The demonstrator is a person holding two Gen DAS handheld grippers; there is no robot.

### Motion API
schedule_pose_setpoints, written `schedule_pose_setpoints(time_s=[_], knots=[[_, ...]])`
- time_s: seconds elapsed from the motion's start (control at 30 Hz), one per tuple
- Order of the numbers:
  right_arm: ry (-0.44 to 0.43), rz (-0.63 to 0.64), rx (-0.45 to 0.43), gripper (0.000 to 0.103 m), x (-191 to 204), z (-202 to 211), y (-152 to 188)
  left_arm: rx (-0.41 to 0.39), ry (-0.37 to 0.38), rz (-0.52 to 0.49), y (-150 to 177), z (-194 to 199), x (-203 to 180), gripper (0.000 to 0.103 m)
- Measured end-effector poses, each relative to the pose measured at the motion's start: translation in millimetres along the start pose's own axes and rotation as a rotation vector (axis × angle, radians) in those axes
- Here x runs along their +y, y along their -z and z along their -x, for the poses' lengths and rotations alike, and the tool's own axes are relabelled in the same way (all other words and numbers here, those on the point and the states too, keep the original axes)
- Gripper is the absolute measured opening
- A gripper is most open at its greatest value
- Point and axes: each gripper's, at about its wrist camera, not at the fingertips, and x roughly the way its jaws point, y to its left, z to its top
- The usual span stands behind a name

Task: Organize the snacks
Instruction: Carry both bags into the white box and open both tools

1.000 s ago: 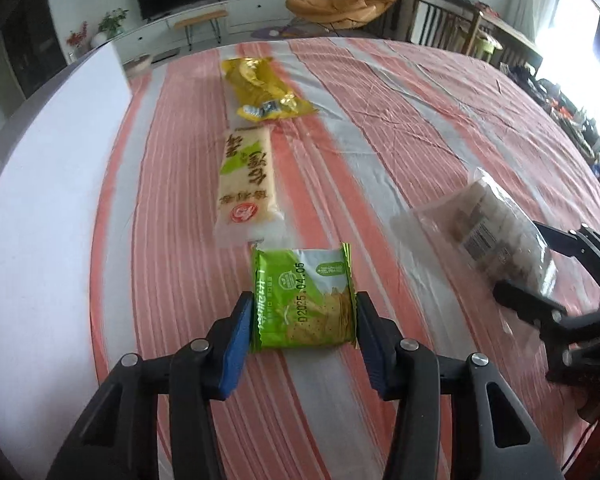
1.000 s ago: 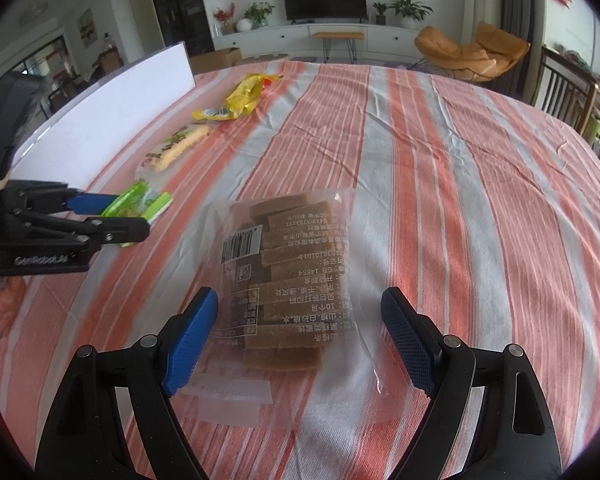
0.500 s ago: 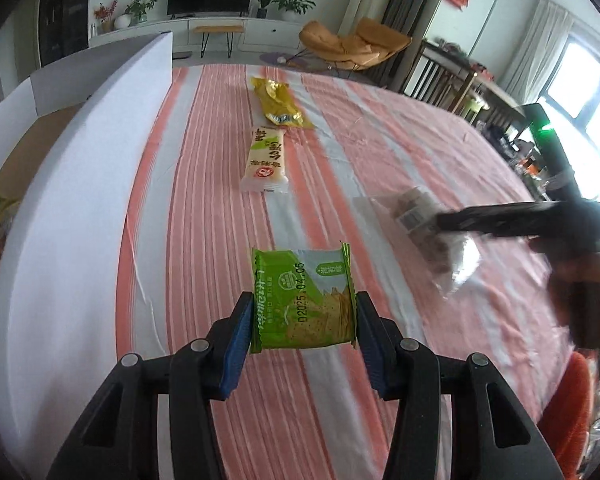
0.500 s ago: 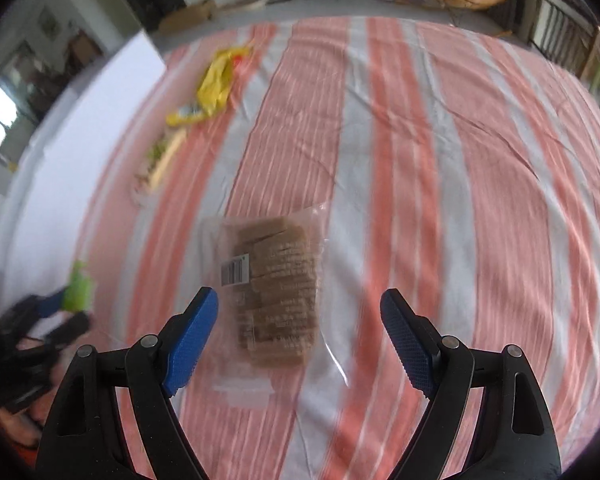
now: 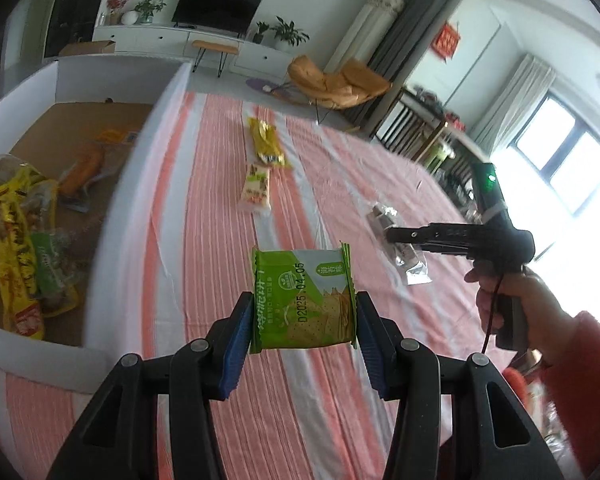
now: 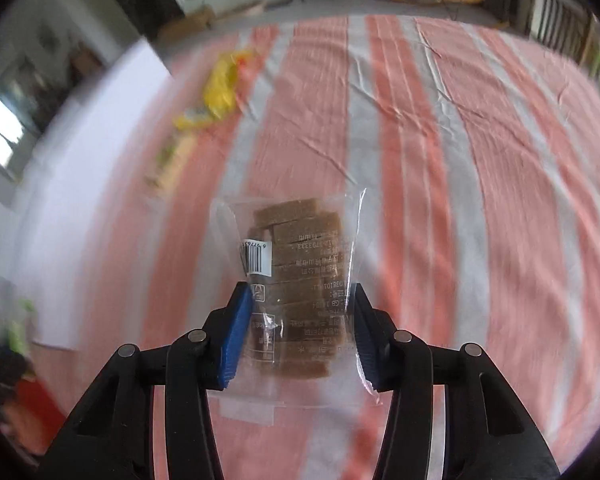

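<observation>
Square green foil packet (image 5: 303, 300), clear crinkly bag (image 6: 300, 276)

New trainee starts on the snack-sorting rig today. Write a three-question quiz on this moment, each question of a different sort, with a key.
1. True or false: the left gripper is shut on the green cracker packet.
2. Multiple choice: the right gripper grips
A. a yellow snack bag
B. a clear bag of brown biscuit bars
C. nothing
3. Fill in: snacks already sorted lie in the white-walled ____, to the left of the striped tablecloth.

Key: 1 true; 2 B; 3 box. Two packets lie loose on the cloth: a yellow snack bag and a pale wafer packet.
</observation>
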Motion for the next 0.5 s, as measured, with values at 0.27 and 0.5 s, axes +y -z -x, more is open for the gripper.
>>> schedule_pose_setpoints(time_s=[0.27,0.5], knots=[[-0.414,0.105,-0.099,0.050,139.5,60.8,-29.9,-0.163,-0.170,0.047,-55.1,77.0,66.1,0.049],[-0.571,0.273,-0.027,0.058,308.9,15.9,-31.3,-0.191,-0.504,0.157,-70.0,115.5,164.6,0.062]])
